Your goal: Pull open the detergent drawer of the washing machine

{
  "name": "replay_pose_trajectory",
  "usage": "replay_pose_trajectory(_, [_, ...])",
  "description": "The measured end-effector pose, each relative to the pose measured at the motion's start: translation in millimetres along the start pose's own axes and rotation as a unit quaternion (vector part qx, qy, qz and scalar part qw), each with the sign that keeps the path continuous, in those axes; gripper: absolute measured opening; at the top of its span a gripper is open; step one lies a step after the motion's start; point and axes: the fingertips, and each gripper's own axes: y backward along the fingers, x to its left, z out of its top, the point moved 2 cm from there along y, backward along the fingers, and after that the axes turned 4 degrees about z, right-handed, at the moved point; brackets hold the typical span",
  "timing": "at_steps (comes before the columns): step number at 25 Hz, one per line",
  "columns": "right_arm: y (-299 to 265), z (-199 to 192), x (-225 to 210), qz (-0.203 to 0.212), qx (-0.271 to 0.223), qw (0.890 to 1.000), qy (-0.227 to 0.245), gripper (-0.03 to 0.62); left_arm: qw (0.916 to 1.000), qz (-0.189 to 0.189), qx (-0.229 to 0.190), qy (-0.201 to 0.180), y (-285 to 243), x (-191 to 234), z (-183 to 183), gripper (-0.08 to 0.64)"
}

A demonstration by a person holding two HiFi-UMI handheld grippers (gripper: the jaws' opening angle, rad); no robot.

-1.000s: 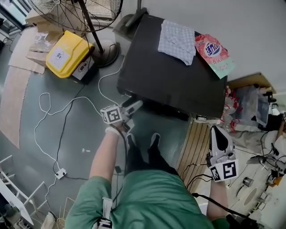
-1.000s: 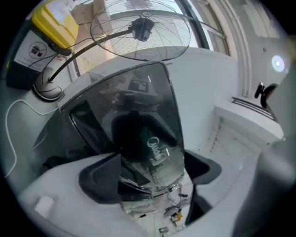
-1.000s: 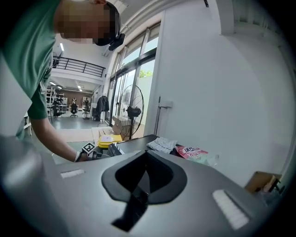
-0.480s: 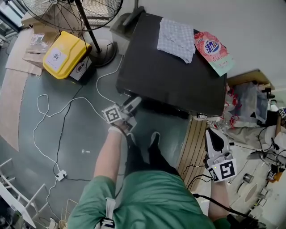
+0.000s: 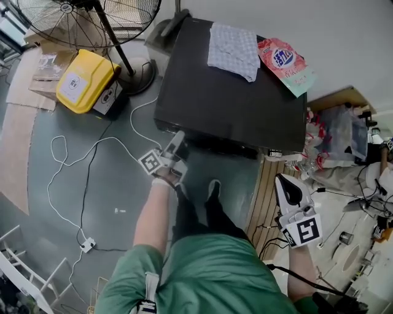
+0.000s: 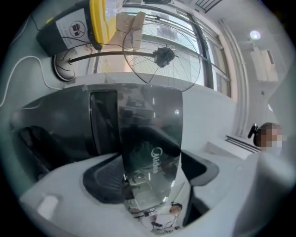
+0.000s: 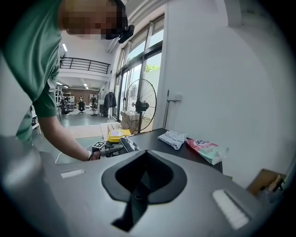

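The black washing machine point(image 5: 233, 98) stands under me in the head view. My left gripper point(image 5: 175, 144) reaches its front upper left corner, where the detergent drawer sits. In the left gripper view the glossy dark drawer front point(image 6: 150, 157) with a white logo stands between the two jaws. The jaws are closing around it, and I cannot see the pads pressing on it. My right gripper point(image 5: 285, 187) hangs to the right of the machine, away from it; its dark pads point(image 7: 138, 194) meet with nothing between them.
A checked cloth point(image 5: 232, 42) and a pink detergent pouch point(image 5: 284, 63) lie on the machine's top. A standing fan point(image 5: 92, 15) and a yellow box point(image 5: 83, 72) are at the left, with a white cable point(image 5: 80, 153) across the floor. Clutter fills the right point(image 5: 338, 141).
My left gripper has rolled and edged up to the machine's front corner. The right gripper has drifted slightly left and down.
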Motion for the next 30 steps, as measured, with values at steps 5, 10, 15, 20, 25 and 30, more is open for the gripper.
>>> replay_pose_trajectory(5, [5.4,-5.6,-7.7,-0.004,0.005,1.0,-0.003,-0.003,0.9997,0.011,0.016,-0.016,0.0,0.9,-3.1,0.383])
replay_pose_trajectory(10, [6.5,-2.2,-8.9,0.001,0.002,1.0,-0.001,-0.003,0.9998,0.01,0.015,-0.012,2.1,0.6,-4.4,0.376])
replay_pose_trajectory(15, [7.3,-7.4,-11.3,0.003,0.008,1.0,-0.002,-0.003,0.9982,0.039,0.028,-0.037,11.6,13.4,-10.6,0.304])
replay_pose_trajectory(20, [3.2,-7.7,-10.5,0.008,0.0,1.0,-0.014,-0.003,0.9986,0.041,0.013,-0.029,14.5,10.4,-7.2,0.376])
replay_pose_trajectory(25, [-5.7,-4.9,3.3,0.021,0.004,1.0,-0.003,-0.003,0.9992,0.023,0.018,-0.029,1.6,3.7,-6.4,0.388])
replay_pose_trajectory(30, [-4.1,-8.5,6.6,0.021,0.01,1.0,-0.009,-0.003,0.9999,0.005,0.006,-0.011,-0.3,1.5,-5.9,0.373])
